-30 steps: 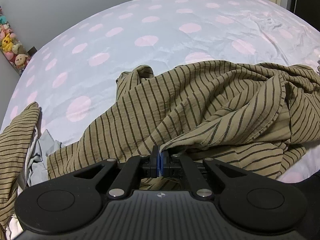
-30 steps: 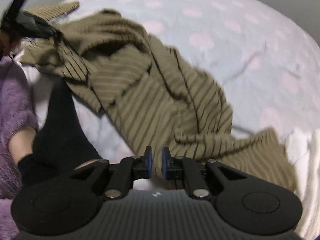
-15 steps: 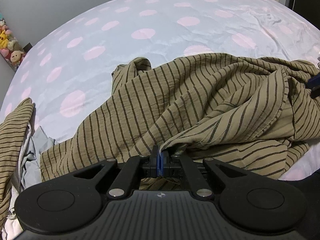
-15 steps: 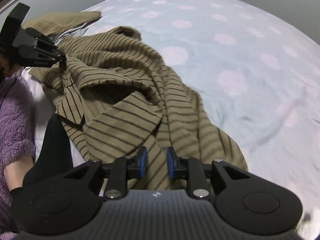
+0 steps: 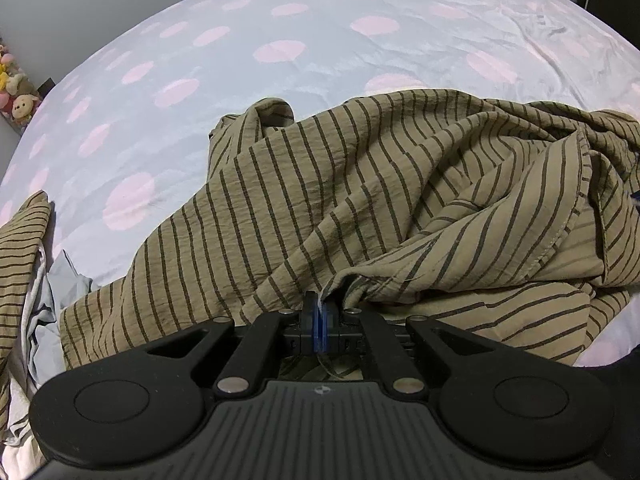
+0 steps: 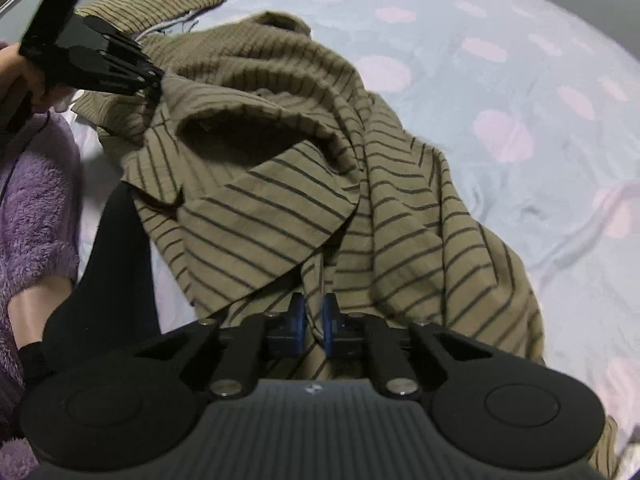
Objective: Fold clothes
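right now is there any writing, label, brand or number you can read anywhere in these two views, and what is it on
No readable text in either view.
Left hand-held gripper: a small round emblem on its body, too small to read.
Right hand-held gripper: the same kind of emblem, also unreadable.
Striped garment: no tag or print showing.
Dotted bedsheet: only pink dots, no lettering.
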`<state>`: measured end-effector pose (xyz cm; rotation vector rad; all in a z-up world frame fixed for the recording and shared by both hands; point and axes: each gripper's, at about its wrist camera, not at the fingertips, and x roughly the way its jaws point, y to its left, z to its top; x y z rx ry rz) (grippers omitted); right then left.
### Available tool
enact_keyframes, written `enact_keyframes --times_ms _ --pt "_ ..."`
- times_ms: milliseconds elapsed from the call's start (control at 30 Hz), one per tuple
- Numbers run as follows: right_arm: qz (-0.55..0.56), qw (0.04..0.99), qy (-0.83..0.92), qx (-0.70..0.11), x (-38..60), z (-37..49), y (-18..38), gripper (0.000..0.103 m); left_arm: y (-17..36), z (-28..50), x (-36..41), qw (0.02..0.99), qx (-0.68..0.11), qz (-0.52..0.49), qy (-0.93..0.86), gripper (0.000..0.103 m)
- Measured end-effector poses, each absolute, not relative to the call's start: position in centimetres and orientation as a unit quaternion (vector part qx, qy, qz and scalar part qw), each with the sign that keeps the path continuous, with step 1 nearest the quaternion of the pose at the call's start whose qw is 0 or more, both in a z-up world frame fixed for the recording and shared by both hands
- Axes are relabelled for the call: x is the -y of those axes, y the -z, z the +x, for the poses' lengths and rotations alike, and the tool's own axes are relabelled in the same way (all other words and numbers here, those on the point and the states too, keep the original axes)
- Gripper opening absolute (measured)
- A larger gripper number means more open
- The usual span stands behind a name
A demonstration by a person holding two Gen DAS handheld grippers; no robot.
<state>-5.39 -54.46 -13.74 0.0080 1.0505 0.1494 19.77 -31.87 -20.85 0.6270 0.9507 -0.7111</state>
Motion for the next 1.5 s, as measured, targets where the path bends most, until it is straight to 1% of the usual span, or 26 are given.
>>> enact_keyframes --times_ms 100,167,267,433,500,633,833,933,967,1033,1100,1233,1333,1500 --pt "-0.009 0.869 -0.072 -0.489 53.0 -6.8 12.6 0.009 20.8 19.6 31.8 0.783 -0.440 0.292 0.329 0.000" --pt "-0.024 0.867 -0.082 -0.490 51.8 -7.3 12.5 0.014 20.7 19.6 31.6 0.783 -0.439 0.292 0.329 0.000" --pt "-0.046 0.865 -0.087 -0.492 50.7 -7.6 12.6 0.014 20.5 19.4 31.6 0.785 -0.438 0.291 0.328 0.000" --pt "-0.031 0.874 -0.065 -0.481 51.4 -7.8 11.5 0.015 19.9 19.4 31.2 0.787 -0.440 0.282 0.327 0.000" --pt "-0.020 0.879 -0.055 -0.473 52.1 -7.7 10.8 0.017 19.9 19.3 31.1 0.787 -0.440 0.281 0.327 0.000" --pt "-0.003 0.881 -0.048 -0.470 53.4 -6.8 10.4 0.032 20.0 19.3 31.1 0.786 -0.441 0.282 0.328 0.000" --pt "0.008 0.870 -0.066 -0.489 53.5 -4.6 12.7 0.033 20.2 19.4 31.0 0.784 -0.444 0.281 0.329 0.000" --pt "0.015 0.863 -0.068 -0.501 53.7 -3.5 14.3 0.031 20.5 19.7 30.9 0.782 -0.448 0.280 0.331 0.000" --pt "0.019 0.860 -0.071 -0.506 53.9 -3.3 14.8 0.023 20.5 19.8 30.9 0.781 -0.449 0.279 0.332 0.001" --pt "0.035 0.854 -0.079 -0.513 54.4 -3.2 15.4 0.011 20.6 19.9 30.8 0.781 -0.450 0.277 0.333 0.001" --pt "0.046 0.854 -0.078 -0.513 54.7 -3.4 15.3 0.004 20.5 19.9 30.9 0.781 -0.450 0.275 0.334 0.001" --pt "0.020 0.868 -0.043 -0.494 54.8 -4.6 13.3 0.002 19.6 19.9 30.6 0.791 -0.441 0.257 0.338 0.000" --pt "-0.017 0.883 0.002 -0.469 54.5 -5.7 10.8 0.002 17.9 19.7 30.3 0.803 -0.427 0.231 0.345 0.000" --pt "-0.112 0.904 0.088 -0.402 53.0 -7.1 5.5 0.002 12.4 18.0 30.0 0.830 -0.372 0.206 0.362 0.000"
